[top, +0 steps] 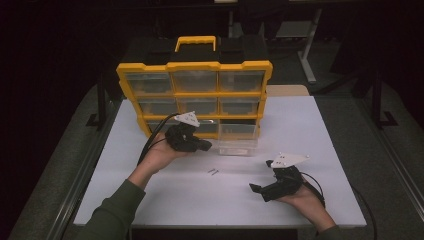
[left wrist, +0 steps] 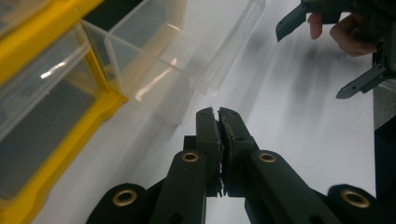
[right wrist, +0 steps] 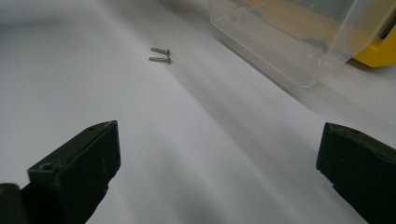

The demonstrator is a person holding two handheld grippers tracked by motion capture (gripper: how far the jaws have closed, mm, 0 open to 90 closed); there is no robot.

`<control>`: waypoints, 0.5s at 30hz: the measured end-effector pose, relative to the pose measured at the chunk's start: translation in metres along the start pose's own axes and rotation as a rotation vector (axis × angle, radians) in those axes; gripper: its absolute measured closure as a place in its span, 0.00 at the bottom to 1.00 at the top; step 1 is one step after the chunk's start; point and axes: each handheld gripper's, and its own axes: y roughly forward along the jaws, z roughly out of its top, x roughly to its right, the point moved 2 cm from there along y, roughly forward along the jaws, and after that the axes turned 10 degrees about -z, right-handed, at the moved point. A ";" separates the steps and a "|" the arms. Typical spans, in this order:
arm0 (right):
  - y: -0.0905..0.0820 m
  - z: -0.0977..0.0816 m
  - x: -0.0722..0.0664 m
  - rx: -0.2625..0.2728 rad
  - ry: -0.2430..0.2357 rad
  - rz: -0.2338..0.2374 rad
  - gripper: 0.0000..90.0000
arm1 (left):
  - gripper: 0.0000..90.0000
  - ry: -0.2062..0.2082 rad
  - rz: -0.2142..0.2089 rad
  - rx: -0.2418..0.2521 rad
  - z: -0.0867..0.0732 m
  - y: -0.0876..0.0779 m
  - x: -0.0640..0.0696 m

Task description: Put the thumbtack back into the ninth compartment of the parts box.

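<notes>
Upright at the far side of the white desk: a yellow-framed organiser case with a yellow and black carry handle, its front a grid of clear plastic drawers. Contents of those drawers too dim to tell. One slot in the bottom row at the right dark and open. Just in front of that slot, flat on the desk: a pulled-out clear drawer, a thin-walled, glossy, rectangular tub with rounded corners, seemingly empty in the left gripper view and the right gripper view.

Near the desk's middle, a little in front of the drawer and apart from it: two small screws, grey metal, slim, lying side by side and almost parallel, heads toward the same end in the right gripper view.

Left tongs, matt black with brass-coloured pivot rivets, held above the desk just beside the clear drawer; jaws pressed together tip to tip, nothing visible between them in the left gripper view.

Right tongs, same black build, low over the desk at the near right, pointed toward the screws; jaws spread wide, empty, well short of the screws.

Desk surface smooth, matt, plain white.
</notes>
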 end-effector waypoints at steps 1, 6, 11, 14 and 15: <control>0.000 0.000 0.000 0.000 0.002 0.000 0.00 | 0.97 0.003 -0.001 0.000 0.002 -0.001 0.000; 0.000 0.000 0.001 0.000 0.001 0.000 0.00 | 0.97 0.010 -0.013 0.005 0.013 -0.003 -0.002; 0.000 0.000 0.001 0.002 0.000 0.000 0.00 | 0.97 0.027 -0.023 0.005 0.025 -0.003 -0.005; 0.000 0.001 0.001 0.001 -0.001 0.003 0.00 | 0.97 0.034 -0.024 0.004 0.033 -0.001 -0.005; 0.001 0.001 0.001 0.000 -0.001 0.003 0.00 | 0.97 0.040 -0.024 0.004 0.036 0.000 -0.006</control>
